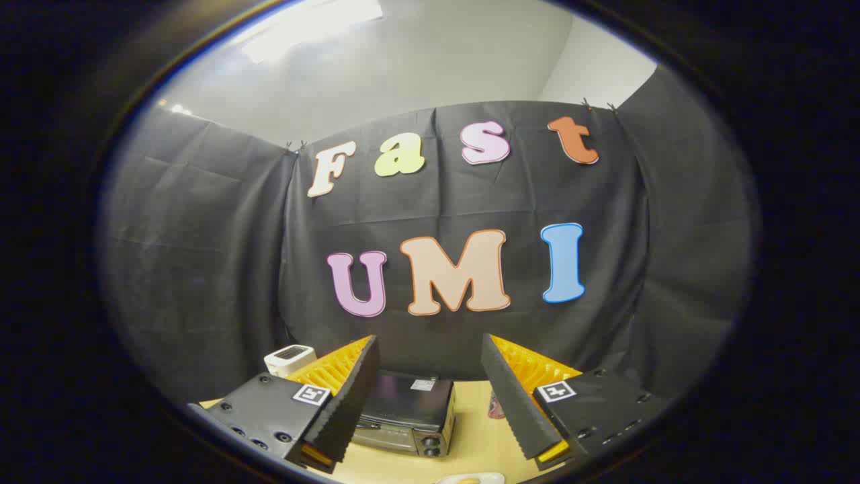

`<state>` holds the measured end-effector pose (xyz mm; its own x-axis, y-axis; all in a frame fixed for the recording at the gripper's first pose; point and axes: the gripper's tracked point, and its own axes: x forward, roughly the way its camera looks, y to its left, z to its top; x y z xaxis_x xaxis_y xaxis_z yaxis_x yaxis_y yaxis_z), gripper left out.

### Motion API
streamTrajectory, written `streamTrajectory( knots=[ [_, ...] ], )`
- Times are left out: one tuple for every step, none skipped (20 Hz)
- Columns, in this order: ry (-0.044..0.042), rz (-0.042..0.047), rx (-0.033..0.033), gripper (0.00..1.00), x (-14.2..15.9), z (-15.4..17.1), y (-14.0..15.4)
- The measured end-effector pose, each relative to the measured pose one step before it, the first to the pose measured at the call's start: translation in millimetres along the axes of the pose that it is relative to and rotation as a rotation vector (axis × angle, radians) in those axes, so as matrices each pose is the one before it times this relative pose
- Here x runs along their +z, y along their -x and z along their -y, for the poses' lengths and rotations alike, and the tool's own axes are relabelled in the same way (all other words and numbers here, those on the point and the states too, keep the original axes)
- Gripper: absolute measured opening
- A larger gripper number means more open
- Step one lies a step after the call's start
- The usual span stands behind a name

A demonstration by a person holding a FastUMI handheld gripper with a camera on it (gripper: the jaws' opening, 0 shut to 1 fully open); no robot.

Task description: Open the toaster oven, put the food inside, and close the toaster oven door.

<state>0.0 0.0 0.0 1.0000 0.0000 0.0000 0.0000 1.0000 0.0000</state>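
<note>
My gripper (430, 396) is open, its two black and orange fingers spread wide with nothing between them. It is held high above the table. Below and ahead, between the fingers and partly behind the left finger (339, 410), stands the dark toaster oven (410, 410), seen from above with its knobs at the front right. I cannot see whether its door is open. A white plate rim with something yellow on it (470, 478) peeks in at the near edge of the table.
The tabletop (480, 437) is light wood. A small white box-shaped device (289, 358) stands at the back left, behind the left finger. A small reddish object (496, 407) sits to the right of the oven, by the right finger.
</note>
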Motion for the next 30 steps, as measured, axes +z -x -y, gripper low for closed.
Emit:
streamTrajectory(
  knots=[
    [0.00452,-0.00413,-0.00463,0.96,-2.36,0.27,0.24],
    [0.00690,-0.00459,-0.00843,0.96,-0.52,1.26,0.07],
    [0.00998,-0.00149,-0.01388,0.96,-0.90,2.87,0.74],
    [0.01107,-0.00112,-0.01456,0.96,-0.10,3.30,0.35],
    [0.00930,0.00022,-0.01077,0.96,-1.09,1.82,0.96],
    [0.00606,0.00016,-0.00680,0.96,0.12,0.07,1.39],
    [0.00494,0.00344,-0.00813,0.96,-0.20,1.50,1.27],
    [0.00288,0.00788,-0.01183,0.96,1.46,2.64,0.63],
    [0.00036,0.00573,-0.00759,0.96,-1.02,1.92,2.05],
    [0.00177,0.00647,-0.00455,0.96,-0.55,0.71,1.53],
    [0.00343,0.00754,-0.00569,0.96,-0.73,0.74,1.36],
    [0.00373,0.00288,-0.00684,0.96,-1.09,1.75,0.69],
    [-0.00224,-0.00196,-0.00144,0.96,-4.71,0.56,0.40],
    [-0.00845,-0.00555,0.00529,0.96,-5.94,-1.55,2.17],
    [-0.00989,-0.00420,0.00678,0.96,-6.76,-1.37,3.14],
    [-0.00677,-0.00189,0.00431,0.96,-7.54,-0.97,2.24],
    [-0.00131,-0.00293,0.00279,0.96,-9.58,0.86,1.90],
    [0.00250,-0.00654,0.00330,0.96,-11.52,0.07,0.35],
    [0.00185,-0.00640,0.01093,0.96,-12.79,-2.80,0.44],
    [-0.00424,-0.00499,0.01439,0.96,-11.77,-4.49,-0.74],
    [-0.00641,-0.00317,0.01518,0.96,-12.17,-5.14,-2.53],
    [-0.00726,-0.00255,0.00701,0.96,-12.27,-4.01,-3.35],
    [-0.00458,0.00179,0.00445,0.96,-12.59,-4.23,-3.82],
    [-0.00282,0.00531,0.00363,0.96,-11.17,-5.54,-5.48],
    [-0.00755,0.00935,0.00270,0.96,-11.70,-6.73,-6.07],
    [-0.01189,0.01039,0.00486,0.96,-9.96,-8.94,-6.47],
    [-0.01075,0.00675,0.00994,0.96,-11.27,-10.94,-5.72],
    [-0.00393,0.00447,0.00962,0.96,-10.98,-10.98,-8.23],
    [0.00188,0.00082,0.00732,0.96,-10.83,-9.66,-6.47],
    [-0.00095,-0.00068,0.00640,0.96,-8.57,-10.62,-7.19]
  ],
)
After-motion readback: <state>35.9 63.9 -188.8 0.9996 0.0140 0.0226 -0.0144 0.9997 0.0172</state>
